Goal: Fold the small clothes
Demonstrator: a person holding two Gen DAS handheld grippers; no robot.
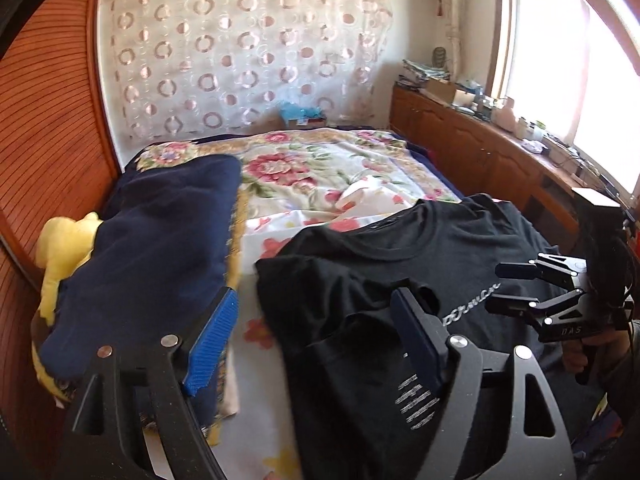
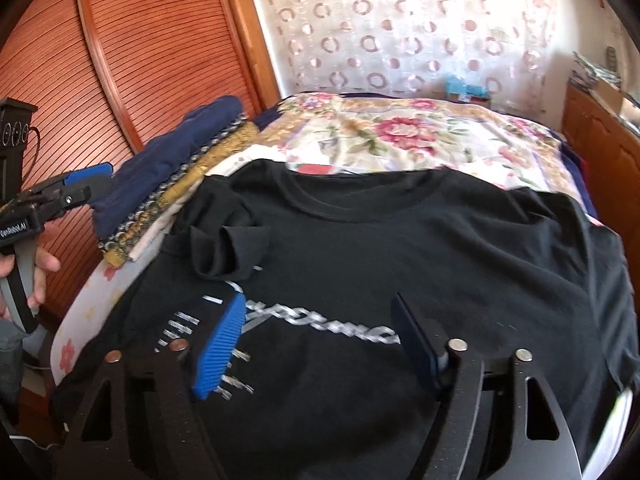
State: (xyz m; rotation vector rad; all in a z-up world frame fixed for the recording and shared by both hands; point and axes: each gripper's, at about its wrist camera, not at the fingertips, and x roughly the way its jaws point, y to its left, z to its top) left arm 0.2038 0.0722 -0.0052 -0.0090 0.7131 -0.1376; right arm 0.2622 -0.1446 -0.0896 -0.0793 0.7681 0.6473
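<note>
Both claws stand open and grip nothing. The left claw [image 1: 316, 336] hangs over the folded-in sleeve [image 1: 340, 292] of the one black T-shirt [image 2: 420, 248]; the right claw [image 2: 320, 344] hovers above its chest print. The shirt lies front-up on the bed [image 2: 400, 128], beside one navy cloth [image 1: 152, 248].

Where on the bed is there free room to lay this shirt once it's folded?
Free: the floral bedspread beyond the shirt collar, up to the curtain. Crowded: the navy pile by the wooden wall, with only a narrow strip between it and the shirt.
</note>
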